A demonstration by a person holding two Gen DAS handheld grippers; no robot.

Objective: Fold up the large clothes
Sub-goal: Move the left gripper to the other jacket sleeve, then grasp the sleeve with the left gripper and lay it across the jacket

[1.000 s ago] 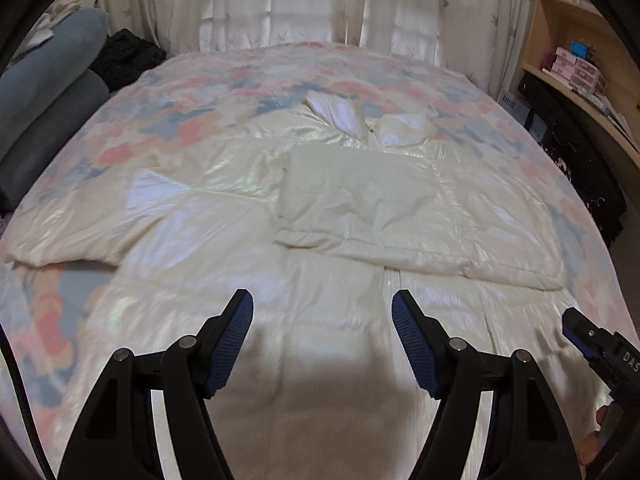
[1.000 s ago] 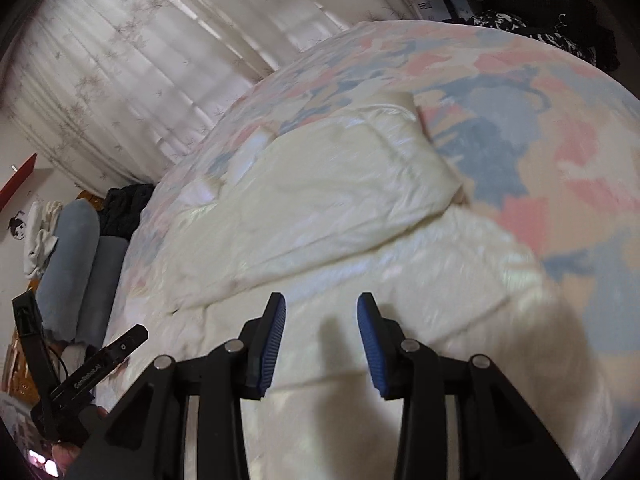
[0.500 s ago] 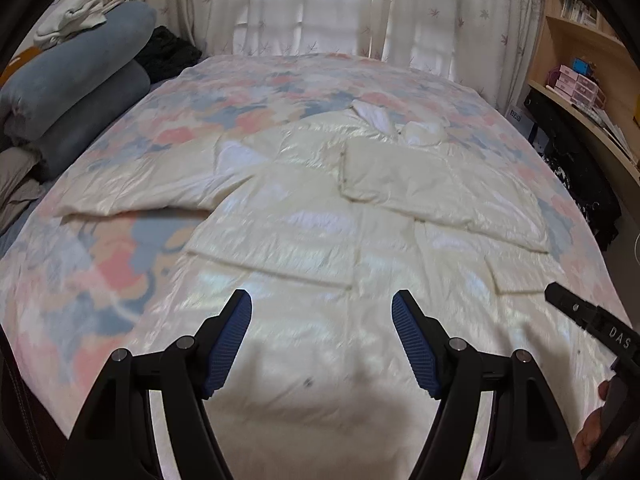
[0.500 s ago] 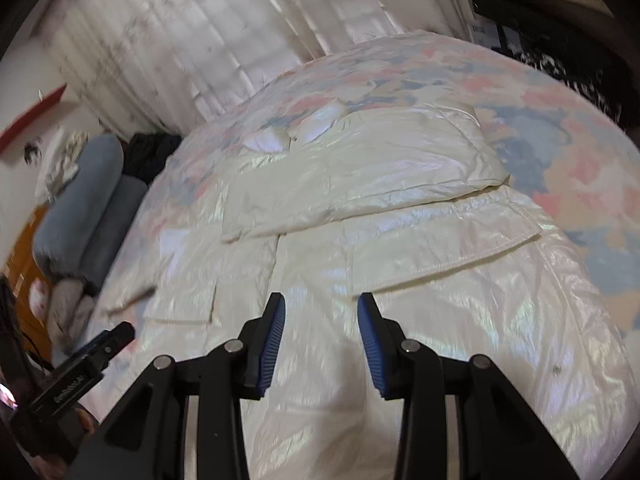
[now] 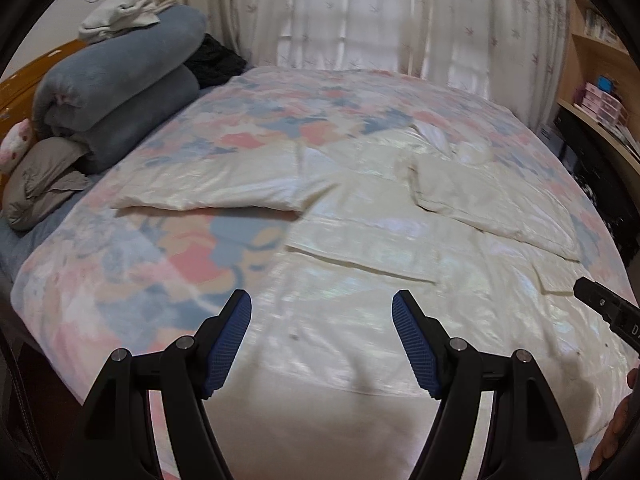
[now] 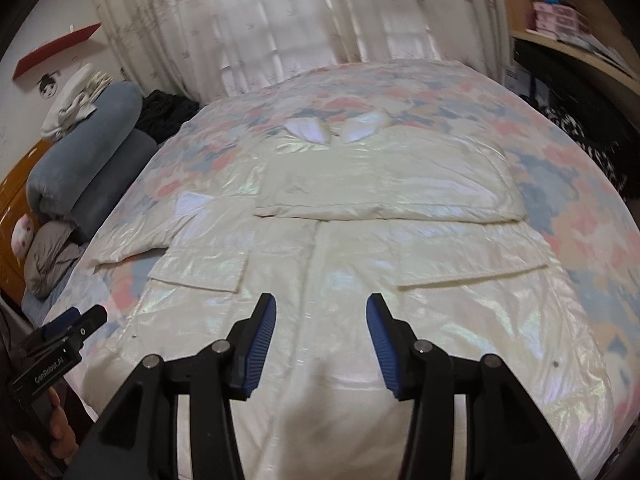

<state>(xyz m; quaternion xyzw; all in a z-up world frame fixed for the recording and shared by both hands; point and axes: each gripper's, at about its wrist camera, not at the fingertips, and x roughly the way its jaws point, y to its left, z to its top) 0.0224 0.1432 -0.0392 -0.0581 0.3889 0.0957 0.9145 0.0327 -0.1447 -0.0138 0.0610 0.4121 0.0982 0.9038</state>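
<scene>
White lettering reading "GenRobot.AI" runs along the black body of the left gripper point(image 6: 76, 326), seen low at the left of the right wrist view. In the left wrist view, the right gripper point(image 5: 600, 306) at the right edge shows only a cut-off "D" and part of another letter. Nothing else is legible.
</scene>
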